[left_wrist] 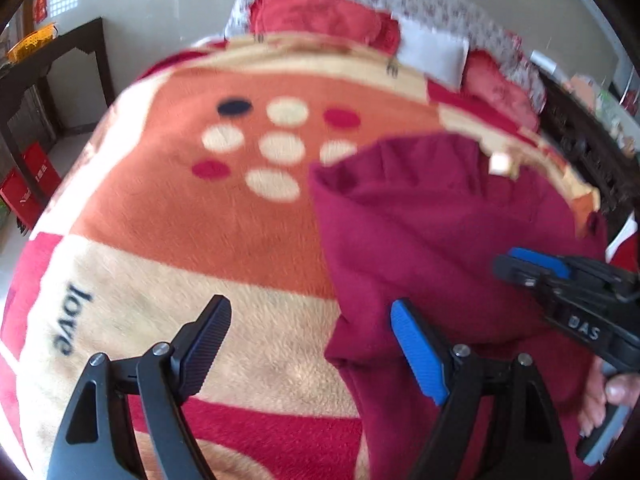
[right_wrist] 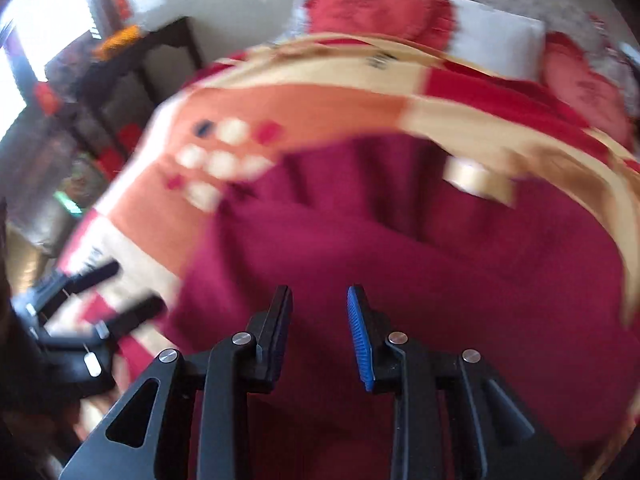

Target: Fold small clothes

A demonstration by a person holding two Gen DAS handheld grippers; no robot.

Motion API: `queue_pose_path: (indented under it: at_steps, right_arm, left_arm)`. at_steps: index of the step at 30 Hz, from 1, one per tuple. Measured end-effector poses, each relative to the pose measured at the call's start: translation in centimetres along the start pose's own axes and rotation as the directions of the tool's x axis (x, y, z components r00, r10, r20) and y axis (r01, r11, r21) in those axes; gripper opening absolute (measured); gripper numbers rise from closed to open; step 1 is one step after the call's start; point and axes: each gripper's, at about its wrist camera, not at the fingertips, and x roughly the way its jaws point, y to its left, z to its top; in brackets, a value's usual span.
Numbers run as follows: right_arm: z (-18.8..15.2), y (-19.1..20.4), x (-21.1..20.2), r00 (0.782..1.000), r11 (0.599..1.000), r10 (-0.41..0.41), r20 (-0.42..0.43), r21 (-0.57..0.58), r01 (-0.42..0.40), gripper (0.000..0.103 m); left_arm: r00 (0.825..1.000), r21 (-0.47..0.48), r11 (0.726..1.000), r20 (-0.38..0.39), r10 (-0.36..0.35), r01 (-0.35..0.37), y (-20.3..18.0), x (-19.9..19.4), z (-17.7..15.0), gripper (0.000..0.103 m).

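Open blanket (left_wrist: 168, 216) left of the maroon garment (left_wrist: 432, 240)

Bright, soft daylight comes from a window (right_wrist: 24, 40) at ten o'clock, blown out to white in the right view. Motion blur smears that view heavily. Fisheye bending and dark vignetting ring both.

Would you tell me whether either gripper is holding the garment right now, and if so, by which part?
Nothing is held. The left gripper is wide open over the garment's left edge; the right gripper has a narrow gap with no cloth between its fingers.
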Motion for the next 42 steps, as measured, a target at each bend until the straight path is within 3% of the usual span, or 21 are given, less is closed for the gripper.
queue_pose_path:
  at_steps: [2,8,11,15,18,20,22,26,29,33,36,37,39,41,42]
  right_arm:
    - [-0.8,-1.5,1.5,0.998,0.998,-0.059,-0.031,0.035,0.060,0.010]
    - [-1.7,-2.8,-0.3,0.999,0.999,-0.041,-0.009,0.029,0.041,0.010]
    - [-2.6,-3.7,-2.5,0.997,0.996,-0.074,0.029,0.054,0.072,0.010]
    - [-4.2,-5.6,-1.6,0.988,0.985,-0.150,-0.028,0.088,0.151,0.012]
    - [-4.5,-5.8,-1.4,0.993,0.987,-0.118,-0.010,0.113,0.118,0.013]
    - [-4.9,-6.4,-3.6,0.997,0.987,-0.078,0.008,0.144,0.076,0.013]
    - [-5.7,-7.4,-6.0,0.994,0.980,-0.090,0.054,0.182,0.079,0.013]
    - [-9.2,-10.9,-10.4,0.942,0.916,-0.315,0.114,0.295,0.271,0.023]
    - [-10.5,-13.2,-10.8,0.907,0.866,-0.415,0.074,0.336,0.370,0.027]
    - [-11.3,-15.5,-9.2,0.901,0.841,-0.434,-0.015,0.351,0.411,0.027]
    - [-11.8,-16.5,-9.5,0.912,0.847,-0.410,0.010,0.374,0.377,0.027]
    - [-11.8,-16.9,-9.4,0.914,0.852,-0.406,0.014,0.369,0.372,0.027]
    - [-11.5,-17.9,-9.5,0.922,0.866,-0.387,0.017,0.350,0.357,0.000]
    - [-11.5,-19.0,-11.0,0.928,0.870,-0.368,0.050,0.372,0.325,0.000]
    - [-11.4,-19.4,-12.7,0.921,0.868,-0.379,0.092,0.379,0.320,0.000]
  left_arm:
    - [0.999,0.014,1.000,-0.032,0.020,-0.020,-0.4,1.4,-0.4,0.086]
    - [0.998,0.006,0.999,-0.030,0.047,-0.047,-0.7,1.1,-0.5,0.088]
    - [0.999,0.007,0.999,0.002,0.040,-0.040,-1.5,-0.3,-0.2,0.088]
    - [0.999,0.029,0.999,0.030,0.021,-0.021,-3.3,-1.6,-0.3,0.088]
    - [1.000,0.073,0.997,0.022,0.008,-0.010,-5.1,-2.0,-0.5,0.088]
    - [1.000,0.101,0.995,0.024,0.006,-0.008,-6.0,-2.4,-0.6,0.088]
    - [1.000,0.112,0.994,0.030,0.002,-0.006,-6.5,-2.7,-0.6,0.088]
    - [1.000,0.088,0.996,0.022,-0.015,0.013,-6.6,-2.7,-1.0,0.088]
    - [1.000,0.091,0.996,0.009,-0.022,0.022,-7.0,-2.7,-1.3,0.088]
    - [1.000,0.111,0.994,0.007,-0.018,0.017,-7.2,-2.9,-1.8,0.088]
    - [1.000,0.106,0.994,0.002,-0.006,0.006,-6.8,-2.8,-1.8,0.088]
    - [1.000,0.102,0.995,-0.001,-0.004,0.004,-6.6,-2.7,-1.8,0.088]
    - [1.000,0.090,0.996,-0.009,-0.005,0.006,-6.3,-2.7,-1.7,0.088]
    - [1.000,0.086,0.996,0.004,-0.010,0.010,-6.0,-3.1,-1.7,0.088]
    - [1.000,0.087,0.996,0.010,-0.008,0.007,-5.9,-3.3,-1.7,0.088]
